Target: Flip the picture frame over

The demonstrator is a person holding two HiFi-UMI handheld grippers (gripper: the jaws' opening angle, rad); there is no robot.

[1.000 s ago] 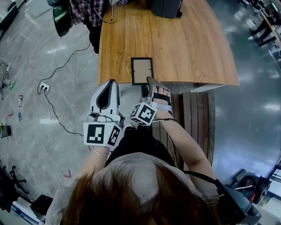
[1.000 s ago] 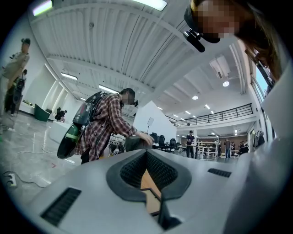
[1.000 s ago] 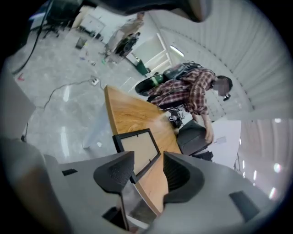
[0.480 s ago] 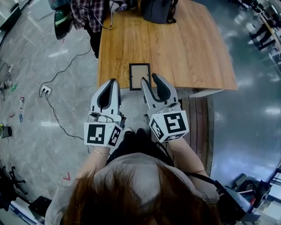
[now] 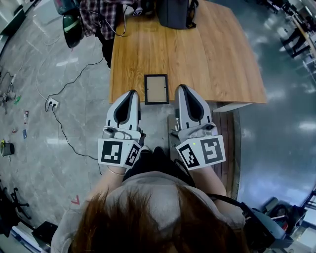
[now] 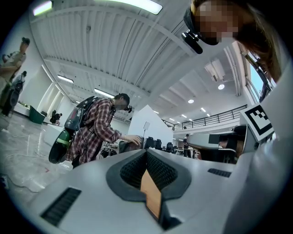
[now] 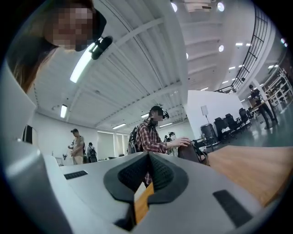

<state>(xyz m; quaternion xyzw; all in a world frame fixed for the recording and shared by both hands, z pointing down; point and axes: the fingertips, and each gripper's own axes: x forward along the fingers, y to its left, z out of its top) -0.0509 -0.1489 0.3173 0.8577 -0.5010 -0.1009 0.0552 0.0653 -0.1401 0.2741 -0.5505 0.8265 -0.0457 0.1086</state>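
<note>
The picture frame [image 5: 156, 89] has a black border round a tan panel and lies flat on the wooden table [image 5: 207, 54], close to its near edge. In the head view my left gripper [image 5: 132, 93] hovers just left of the frame and my right gripper [image 5: 181, 87] just right of it, neither touching it. Both point forward and level. In the left gripper view the left gripper [image 6: 146, 153] has its jaws together with nothing between them. The right gripper view shows the right gripper [image 7: 149, 158] the same way. Neither gripper view shows the frame.
A black bag [image 5: 174, 12] stands at the table's far edge, and a person in a plaid shirt [image 5: 98, 11] is at its far left corner. Cables [image 5: 64, 81] and a power strip [image 5: 50, 102] lie on the floor to the left. A slatted bench [image 5: 223, 123] sits below the table's near right.
My right gripper has risen from the frame's near edge, rolled upright and closed its jaws, ending beside the frame's right side. My left gripper has lifted slightly.
</note>
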